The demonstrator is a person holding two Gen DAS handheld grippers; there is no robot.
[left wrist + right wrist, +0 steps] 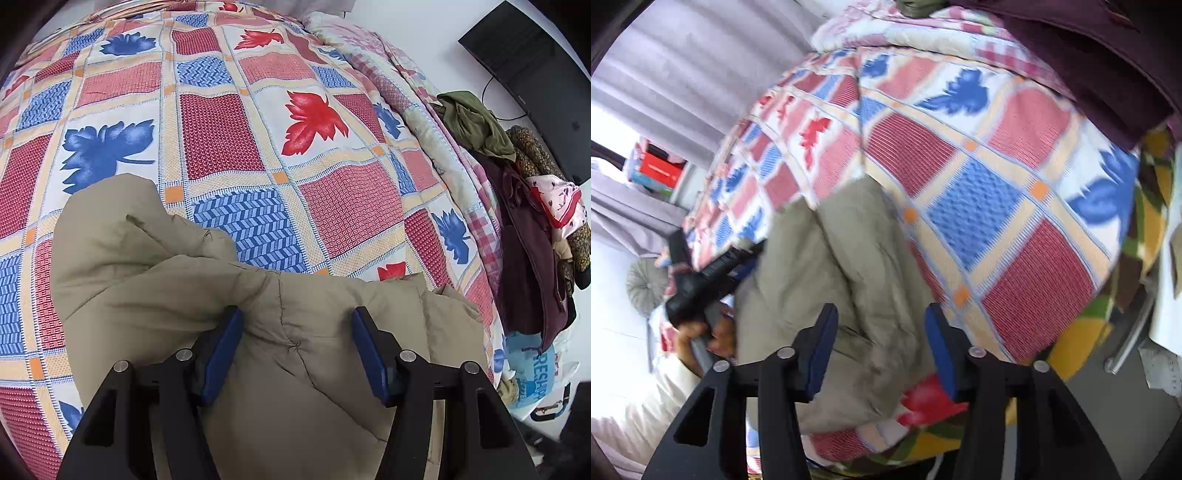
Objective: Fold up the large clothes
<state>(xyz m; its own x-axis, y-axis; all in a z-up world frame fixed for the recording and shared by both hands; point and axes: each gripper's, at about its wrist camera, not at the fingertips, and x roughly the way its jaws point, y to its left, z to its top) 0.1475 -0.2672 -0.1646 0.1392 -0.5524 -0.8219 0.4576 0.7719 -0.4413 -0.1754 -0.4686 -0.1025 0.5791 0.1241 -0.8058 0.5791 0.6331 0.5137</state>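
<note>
Khaki padded coat (155,280) lies bunched on the near part of a bed, on a bedspread (229,136) of red, blue and white squares with leaf prints. In the left wrist view the left gripper (297,354) stands over the coat with its jaws spread wide; the blue pads (221,354) sit either side of a puffed fold, and nothing is pinched between them. One part of the coat reaches to the far left over a blue leaf square.

In the right wrist view, which is blurred, the right gripper (881,350) is also spread wide, above the coat's near edge where it meets the bedspread. Its jaws hold nothing. To the left in that view a hand (713,332) grips the handle of the other gripper, whose black body lies against the coat's left side. A pale sleeve (635,406) shows at the near left.

Farther right in the left wrist view, a checked quilt (436,122) is rolled along the bed's right edge. Beside it, off the bed, clothes are heaped: an olive garment (476,122), a maroon one (524,236) and a pink scarf (557,203). At the far right a dark monitor (535,59) stands against a white wall. Grey curtains (683,66) hang at the far left in the right wrist view.
</note>
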